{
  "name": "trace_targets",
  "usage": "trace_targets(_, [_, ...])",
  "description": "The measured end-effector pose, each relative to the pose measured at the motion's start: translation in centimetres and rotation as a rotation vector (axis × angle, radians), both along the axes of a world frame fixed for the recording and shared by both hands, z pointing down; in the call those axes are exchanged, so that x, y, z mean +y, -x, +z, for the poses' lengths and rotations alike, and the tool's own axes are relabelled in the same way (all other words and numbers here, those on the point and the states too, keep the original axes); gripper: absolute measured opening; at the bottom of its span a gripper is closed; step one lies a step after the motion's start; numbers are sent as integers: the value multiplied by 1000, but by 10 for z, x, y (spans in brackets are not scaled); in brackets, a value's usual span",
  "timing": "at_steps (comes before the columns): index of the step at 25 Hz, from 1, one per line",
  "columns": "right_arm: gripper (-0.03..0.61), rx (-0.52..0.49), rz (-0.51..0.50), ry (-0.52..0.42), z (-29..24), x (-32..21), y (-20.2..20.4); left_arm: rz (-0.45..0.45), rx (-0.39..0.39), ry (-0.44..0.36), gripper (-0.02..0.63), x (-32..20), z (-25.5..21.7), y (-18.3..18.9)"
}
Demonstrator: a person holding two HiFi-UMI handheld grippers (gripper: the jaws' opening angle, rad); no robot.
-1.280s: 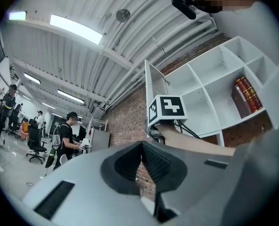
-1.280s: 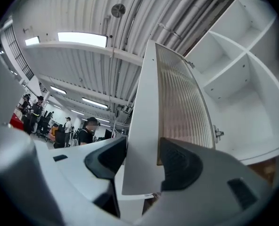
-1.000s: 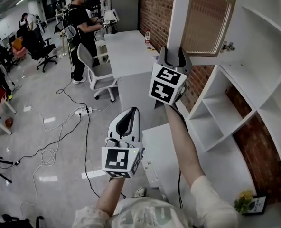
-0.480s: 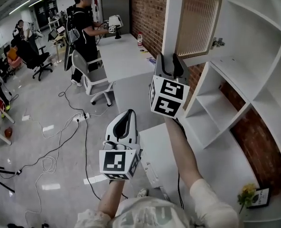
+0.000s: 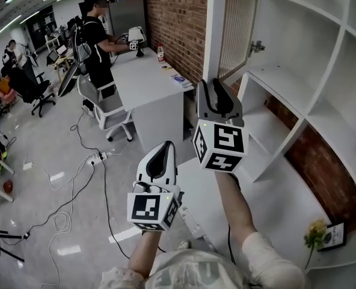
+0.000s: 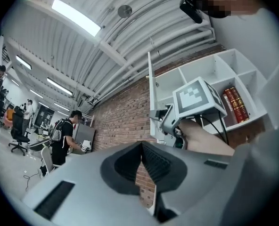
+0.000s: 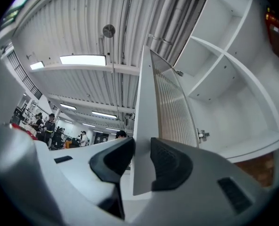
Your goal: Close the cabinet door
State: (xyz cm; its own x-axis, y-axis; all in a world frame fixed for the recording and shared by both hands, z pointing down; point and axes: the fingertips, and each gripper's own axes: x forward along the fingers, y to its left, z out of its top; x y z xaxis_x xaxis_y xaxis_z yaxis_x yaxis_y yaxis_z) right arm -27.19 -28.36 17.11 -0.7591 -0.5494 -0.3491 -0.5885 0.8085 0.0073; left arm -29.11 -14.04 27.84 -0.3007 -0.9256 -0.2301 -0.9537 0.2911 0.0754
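The cabinet door (image 5: pixel 216 29), a white frame round ribbed glass, stands open, edge-on to me, hinged to the white shelf unit (image 5: pixel 298 53). My right gripper (image 5: pixel 216 90) is raised to the door's lower free edge. In the right gripper view that edge (image 7: pixel 146 126) runs between the pads (image 7: pixel 168 161), which have just been closing and now press on both faces of it. My left gripper (image 5: pixel 159 156) hangs lower and to the left, apart from the door, its pads (image 6: pixel 151 157) together with nothing between them. The left gripper view shows the door (image 6: pixel 151 102) and the right gripper (image 6: pixel 165 121) ahead.
A brick wall (image 5: pixel 178 17) runs behind the shelf unit. A white desk (image 5: pixel 148 77) and a chair (image 5: pixel 100 104) stand to the left, with a person (image 5: pixel 97 35) at the desk. Cables (image 5: pixel 76 179) lie on the floor. Red books (image 6: pixel 234 102) stand on a shelf; yellow flowers (image 5: pixel 315 233) sit below right.
My right gripper has come down and forward onto the door's lower edge and its jaws have closed on it. The left gripper has shifted slightly.
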Motion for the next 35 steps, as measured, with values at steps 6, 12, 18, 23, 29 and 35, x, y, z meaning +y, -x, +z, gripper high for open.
trace_targets(6, [117,-11,-28,-7,-3,1,-27,43,0,2,14,-13,0,-10])
trace_targets(12, [107,-21,-38,-6,-4,1,-51,81,-10,5,14,-26,-1,-19])
trace_targets(18, [100,-48,-49,10,-4,-4,-78,113,-13,14,14,-38,1,-29])
trace_targets(23, [91,-44,-21,0,-5,-9,-103,137,-20,12,14,-45,0,-35])
trace_targets(29, [83,-17,59,-20,-5,-22,-131,190,-37,12,14,-56,-1,-57])
trace_targets(35, [74,-10,193,-18,-3,-44,-164,237,-25,14,14,-66,1,-71])
